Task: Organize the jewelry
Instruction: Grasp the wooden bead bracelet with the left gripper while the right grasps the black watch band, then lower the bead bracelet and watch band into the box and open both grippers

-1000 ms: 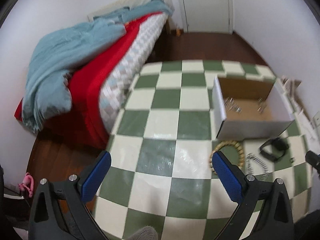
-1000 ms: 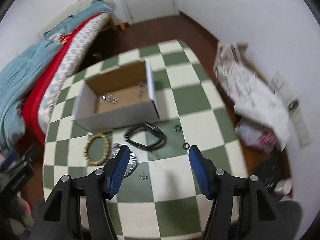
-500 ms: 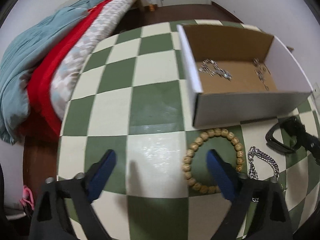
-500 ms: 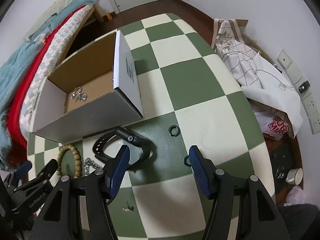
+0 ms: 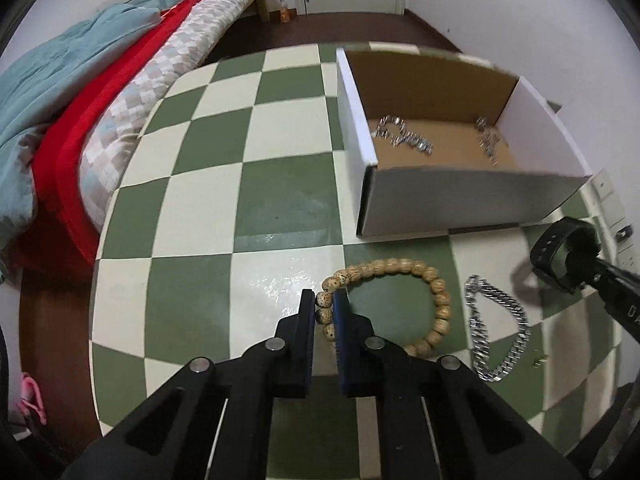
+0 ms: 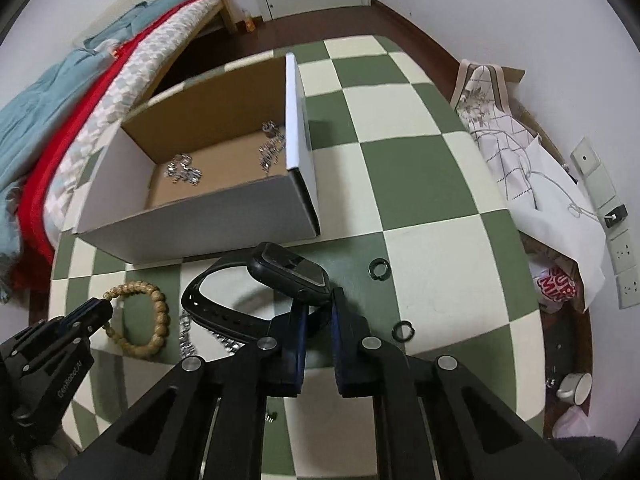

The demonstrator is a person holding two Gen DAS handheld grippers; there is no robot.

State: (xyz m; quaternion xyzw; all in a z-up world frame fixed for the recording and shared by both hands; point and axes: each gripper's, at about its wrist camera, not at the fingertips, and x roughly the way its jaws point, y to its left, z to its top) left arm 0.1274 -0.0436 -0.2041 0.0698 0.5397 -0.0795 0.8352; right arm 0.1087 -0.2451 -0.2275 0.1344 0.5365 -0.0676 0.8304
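Left hand-held gripper [image 5: 325,305] pinches one bead bracelet [image 5: 400,268]; right hand-held gripper [image 6: 318,309] clamps one watch [image 6: 288,270].

One open white cardboard box [image 6: 200,216] with a brown inside stands on the green-and-cream checkered surface [image 6: 420,184]. Inside the box lie two small heaps of silver chain jewelry [image 6: 184,172], how many pieces each holds cannot be told. In front of the box there are one tan wooden bead bracelet [image 5: 400,268], one silver chain-link bracelet [image 5: 500,332] and one black smartwatch with a rubber strap [image 6: 288,268]. To the right of the box and watch lie two small dark rings [image 6: 379,269], well apart from each other. One tiny metal piece [image 5: 542,359], too small to identify, lies beside the silver bracelet.
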